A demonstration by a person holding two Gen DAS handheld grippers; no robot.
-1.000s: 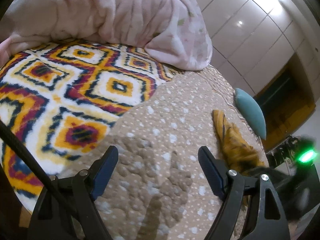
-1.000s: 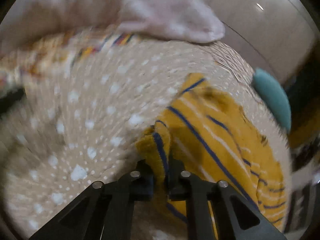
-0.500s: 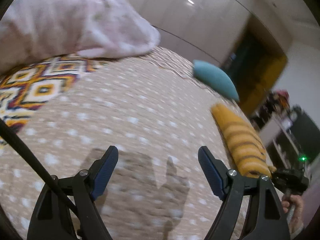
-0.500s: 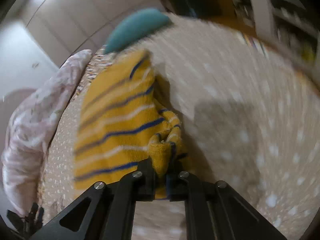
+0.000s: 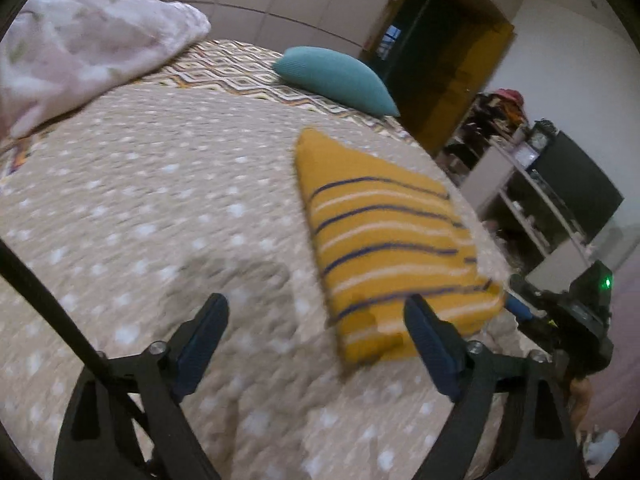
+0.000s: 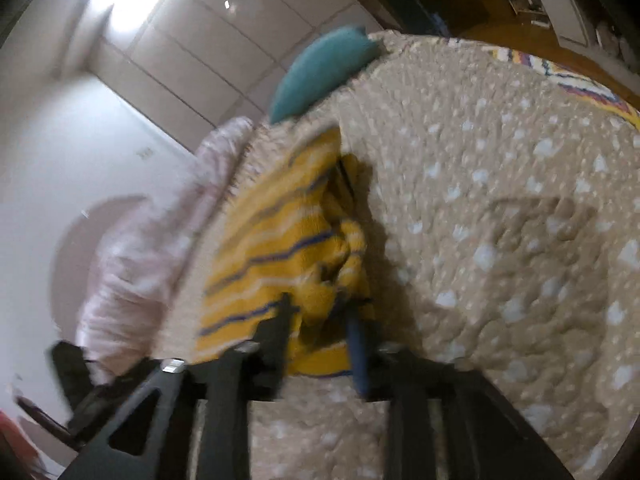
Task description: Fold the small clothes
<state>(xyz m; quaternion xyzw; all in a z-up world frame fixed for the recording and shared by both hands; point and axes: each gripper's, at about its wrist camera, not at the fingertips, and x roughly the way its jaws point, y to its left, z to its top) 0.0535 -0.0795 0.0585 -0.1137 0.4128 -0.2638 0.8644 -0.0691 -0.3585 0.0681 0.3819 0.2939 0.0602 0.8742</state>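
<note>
Garment point(image 5: 384, 240): yellow striped, folded, flat on dotted beige bedspread point(image 5: 160, 200) | right gripper point(image 6: 320, 316): jaws opening, bunched garment edge between them, grip letting go | left gripper point(image 5: 316, 340): wide apart, opening, nothing held, just beside garment | teal pillow point(image 5: 336, 76) beyond

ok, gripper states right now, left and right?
Left gripper: opening wide, nothing between the jaws.
Right gripper: opening, yellow garment bunched between the jaws, being let go.
</note>
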